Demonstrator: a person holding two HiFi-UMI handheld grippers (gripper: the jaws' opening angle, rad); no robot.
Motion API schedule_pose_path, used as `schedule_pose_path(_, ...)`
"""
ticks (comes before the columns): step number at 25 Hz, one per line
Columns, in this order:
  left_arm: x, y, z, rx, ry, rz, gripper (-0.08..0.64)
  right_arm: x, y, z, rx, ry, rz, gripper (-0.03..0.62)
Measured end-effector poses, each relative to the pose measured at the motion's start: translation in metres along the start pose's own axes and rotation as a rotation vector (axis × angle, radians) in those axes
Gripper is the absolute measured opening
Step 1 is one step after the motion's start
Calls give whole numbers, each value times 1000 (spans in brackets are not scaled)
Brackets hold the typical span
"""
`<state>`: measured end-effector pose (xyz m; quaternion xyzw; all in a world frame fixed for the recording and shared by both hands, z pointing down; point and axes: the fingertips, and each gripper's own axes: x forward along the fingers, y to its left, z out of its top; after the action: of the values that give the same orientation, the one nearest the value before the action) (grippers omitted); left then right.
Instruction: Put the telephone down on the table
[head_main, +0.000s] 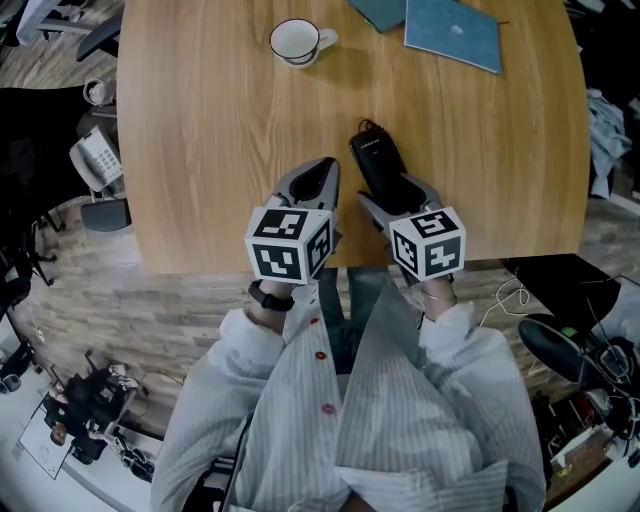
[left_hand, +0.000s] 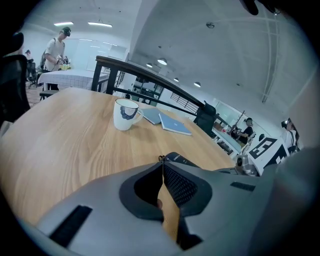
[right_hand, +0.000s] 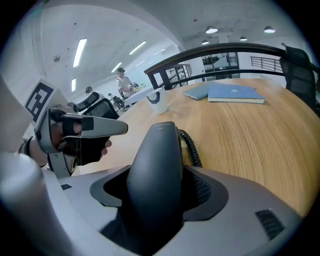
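Two hand-held grippers sit side by side over the near edge of the wooden worktop (head_main: 220, 130), at the centre of the frame. The right hand-held gripper (head_main: 400, 196) is clamped around the one black telephone (head_main: 376, 160), which points away over the wood with a coiled cord (right_hand: 193, 148) at its far end. The left hand-held gripper (head_main: 318, 180) has its jaws closed tip to tip with nothing between them. At the upper edge stand one white mug (head_main: 294, 42) and two blue books (head_main: 455, 30).
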<state>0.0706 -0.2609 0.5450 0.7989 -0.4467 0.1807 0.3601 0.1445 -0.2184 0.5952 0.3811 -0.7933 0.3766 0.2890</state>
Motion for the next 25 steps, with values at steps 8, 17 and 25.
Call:
schedule_pose_path(8, -1, 10, -12, -28, 9, 21, 17, 12, -6, -16, -38, 43, -38, 334)
schedule_pose_path(17, -6, 10, -13, -33, 8, 18, 17, 17, -6, -26, -118, 92, -95, 334)
schedule_pose_path(25, 1, 7, -16, -29, 23, 2, 17, 24, -6, -25, -164, 129, -105, 336)
